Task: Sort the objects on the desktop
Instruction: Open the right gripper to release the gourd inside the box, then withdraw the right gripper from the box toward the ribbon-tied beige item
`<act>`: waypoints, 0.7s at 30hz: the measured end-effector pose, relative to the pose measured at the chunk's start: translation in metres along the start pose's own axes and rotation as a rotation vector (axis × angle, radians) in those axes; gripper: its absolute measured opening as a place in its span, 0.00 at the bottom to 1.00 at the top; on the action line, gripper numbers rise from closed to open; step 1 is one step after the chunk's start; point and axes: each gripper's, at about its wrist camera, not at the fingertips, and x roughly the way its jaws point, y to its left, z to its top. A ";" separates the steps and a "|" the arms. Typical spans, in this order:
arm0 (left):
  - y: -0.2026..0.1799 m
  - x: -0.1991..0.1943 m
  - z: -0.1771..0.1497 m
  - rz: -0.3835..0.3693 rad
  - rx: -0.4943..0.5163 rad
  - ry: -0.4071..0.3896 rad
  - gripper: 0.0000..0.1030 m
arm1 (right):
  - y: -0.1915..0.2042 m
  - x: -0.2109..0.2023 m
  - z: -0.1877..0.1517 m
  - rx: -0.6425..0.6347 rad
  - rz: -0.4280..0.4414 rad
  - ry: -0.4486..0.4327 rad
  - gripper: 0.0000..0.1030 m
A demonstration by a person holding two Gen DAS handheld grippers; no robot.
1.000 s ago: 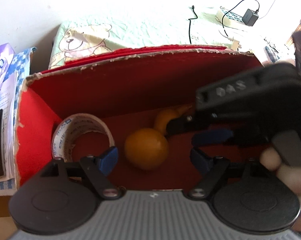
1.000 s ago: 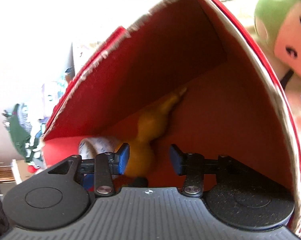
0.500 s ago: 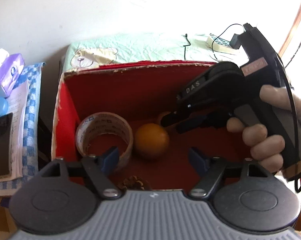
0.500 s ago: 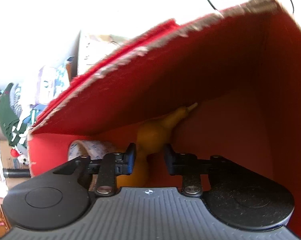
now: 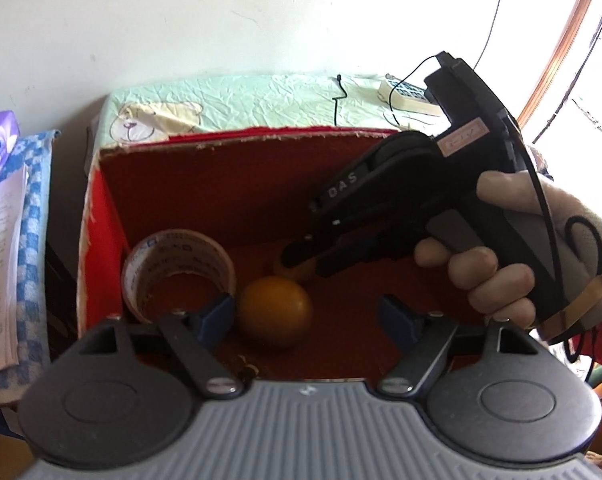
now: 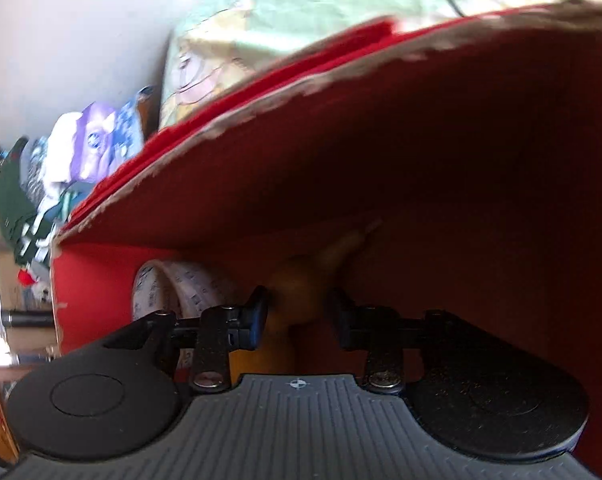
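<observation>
The left gripper [image 5: 307, 314] hangs over the near edge of the red box [image 5: 101, 216], its jaws wide and holding nothing. The orange [image 5: 275, 312] lies on the box floor just beyond, nearer the left finger. Left of it a tape roll [image 5: 179, 270] stands on edge against the side wall. Farther in, the right gripper [image 6: 297, 312], in the person's hand [image 5: 497, 264], has its jaws narrowed around a yellow pear-shaped fruit [image 6: 301, 286]; whether they touch it, I cannot tell.

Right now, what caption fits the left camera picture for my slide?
Right gripper reaches into the red box beside an orange and tape roll.
</observation>
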 end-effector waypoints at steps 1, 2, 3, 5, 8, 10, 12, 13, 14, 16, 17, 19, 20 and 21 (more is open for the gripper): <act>0.000 -0.001 0.000 -0.002 -0.004 0.003 0.79 | 0.004 0.002 -0.001 -0.032 -0.003 -0.003 0.38; 0.000 -0.001 0.000 -0.005 -0.008 0.004 0.79 | 0.008 0.004 -0.003 -0.069 -0.014 -0.001 0.39; 0.001 -0.001 0.001 -0.011 -0.014 0.005 0.80 | 0.013 0.007 -0.005 -0.114 -0.016 0.010 0.39; 0.002 -0.002 0.001 -0.026 -0.022 0.007 0.80 | 0.024 0.013 -0.011 -0.202 0.005 0.057 0.39; 0.001 0.000 0.001 -0.037 -0.021 0.009 0.80 | 0.040 0.019 -0.021 -0.324 0.001 0.095 0.39; 0.000 -0.001 0.001 -0.029 -0.014 0.005 0.80 | 0.045 0.019 -0.022 -0.358 -0.019 0.091 0.39; 0.002 0.001 0.000 -0.029 -0.021 0.007 0.81 | 0.043 0.020 -0.023 -0.349 -0.023 0.090 0.40; 0.003 0.002 -0.001 -0.028 -0.028 0.009 0.81 | 0.041 0.019 -0.024 -0.341 -0.022 0.084 0.39; 0.004 0.002 -0.001 -0.026 -0.036 0.011 0.81 | 0.039 0.016 -0.024 -0.334 -0.017 0.068 0.39; 0.007 0.004 -0.001 -0.018 -0.058 0.023 0.82 | 0.036 0.008 -0.026 -0.320 -0.013 0.013 0.39; 0.009 0.005 -0.001 -0.009 -0.069 0.029 0.83 | 0.034 0.004 -0.027 -0.312 -0.018 -0.011 0.39; 0.010 0.005 0.001 -0.006 -0.089 0.040 0.83 | 0.031 -0.005 -0.031 -0.298 -0.037 -0.072 0.39; 0.010 0.005 0.002 0.001 -0.096 0.042 0.83 | 0.030 -0.011 -0.035 -0.300 -0.045 -0.106 0.39; 0.009 0.005 0.004 0.011 -0.098 0.043 0.83 | 0.030 -0.019 -0.039 -0.308 -0.056 -0.146 0.39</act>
